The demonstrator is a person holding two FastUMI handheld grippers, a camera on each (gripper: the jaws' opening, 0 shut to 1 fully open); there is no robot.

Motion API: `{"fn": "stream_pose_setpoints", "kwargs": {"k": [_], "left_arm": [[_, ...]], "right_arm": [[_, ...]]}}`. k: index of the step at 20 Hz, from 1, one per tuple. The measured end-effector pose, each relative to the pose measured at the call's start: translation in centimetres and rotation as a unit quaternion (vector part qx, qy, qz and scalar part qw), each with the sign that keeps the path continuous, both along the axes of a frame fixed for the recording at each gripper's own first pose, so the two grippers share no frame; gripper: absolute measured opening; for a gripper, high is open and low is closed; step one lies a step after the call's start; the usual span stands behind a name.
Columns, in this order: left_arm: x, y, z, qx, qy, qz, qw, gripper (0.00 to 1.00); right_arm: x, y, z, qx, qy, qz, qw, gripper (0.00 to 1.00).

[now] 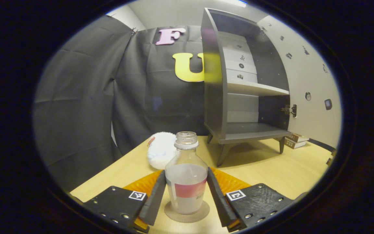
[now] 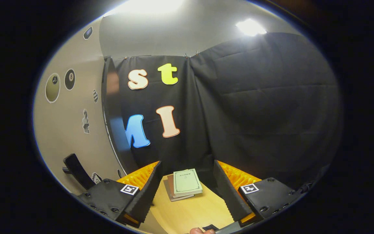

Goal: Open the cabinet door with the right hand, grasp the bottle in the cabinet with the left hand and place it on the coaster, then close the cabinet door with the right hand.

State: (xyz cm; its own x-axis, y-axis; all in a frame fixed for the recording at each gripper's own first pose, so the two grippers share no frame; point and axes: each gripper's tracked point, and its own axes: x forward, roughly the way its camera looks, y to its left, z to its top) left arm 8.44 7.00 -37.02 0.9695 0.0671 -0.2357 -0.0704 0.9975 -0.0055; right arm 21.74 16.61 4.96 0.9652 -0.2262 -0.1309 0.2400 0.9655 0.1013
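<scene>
A: Bottle (image 1: 186, 182)?
B: Upright on coaster (image 1: 187, 213), near the open cabinet (image 1: 239, 81). Left gripper (image 1: 186, 195) jaws flank it, contact unclear.
A: Right gripper (image 2: 187, 191)?
B: Jaws apart, empty, books (image 2: 183, 183) beyond.

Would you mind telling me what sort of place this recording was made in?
Most likely a staged recording booth, not a real home: black cloth hangs as walls, a small open cabinet stands on a wooden table, and stickers dot the plain wall.
</scene>
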Motion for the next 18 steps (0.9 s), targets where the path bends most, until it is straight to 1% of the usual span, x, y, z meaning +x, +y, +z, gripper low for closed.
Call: {"fn": "stream_pose_setpoints", "kwargs": {"k": [1, 3, 4, 6, 8, 9, 10, 11, 13, 16, 17, 18], "left_arm": [[-0.2, 0.0, -0.1, 0.0, 0.001, 0.0, 1.0, 0.72], [-0.4, 0.0, -0.3, -0.002, 0.006, -0.001, 1.0, 0.74], [-0.5, 0.1, -0.2, -0.004, 0.007, -0.002, 1.0, 0.73], [-0.1, 0.1, 0.2, -0.004, 0.007, -0.008, 1.0, 0.75], [0.5, 0.2, 0.7, -0.004, 0.009, -0.01, 1.0, 0.75], [0.6, 0.5, 1.4, -0.002, 0.005, -0.007, 1.0, 0.73], [0.7, 0.7, 2.1, -0.002, -0.003, -0.002, 1.0, 0.82], [0.8, 0.8, 3.0, -0.006, -0.01, -0.002, 1.0, 0.8], [0.5, 0.0, 3.9, -0.012, -0.013, -0.013, 1.0, 0.82], [0.3, -0.7, 5.5, 0.004, -0.016, -0.025, 1.0, 0.81], [0.1, -1.0, 6.5, 0.01, -0.018, -0.031, 0.999, 0.83], [-0.3, -1.1, 7.5, 0.019, -0.022, -0.033, 0.999, 0.81]], "right_arm": [[-0.1, 0.2, -0.3, 0.0, 0.004, 0.003, 1.0, 0.98], [-0.2, 0.4, -0.8, -0.004, 0.01, 0.003, 1.0, 0.98], [-0.3, 0.2, -1.1, -0.012, 0.015, -0.002, 1.0, 0.98], [-0.5, 0.0, -1.3, -0.033, 0.019, -0.01, 0.999, 0.98], [-0.8, 0.4, -1.4, -0.044, 0.021, -0.008, 0.999, 0.98], [-1.0, 0.4, -1.5, -0.047, 0.021, -0.007, 0.999, 0.98], [-1.3, 0.5, -1.6, -0.048, 0.021, -0.005, 0.999, 0.98], [-1.6, 0.6, -1.9, -0.047, 0.023, -0.006, 0.999, 0.98], [-2.5, 0.7, -2.8, -0.039, 0.029, -0.006, 0.999, 0.98], [-4.1, 0.8, -4.7, -0.017, 0.042, -0.007, 0.999, 0.98], [-4.5, 0.8, -5.4, -0.014, 0.047, -0.008, 0.999, 0.98], [-4.9, 0.6, -6.0, -0.014, 0.051, -0.008, 0.999, 0.98]]}}
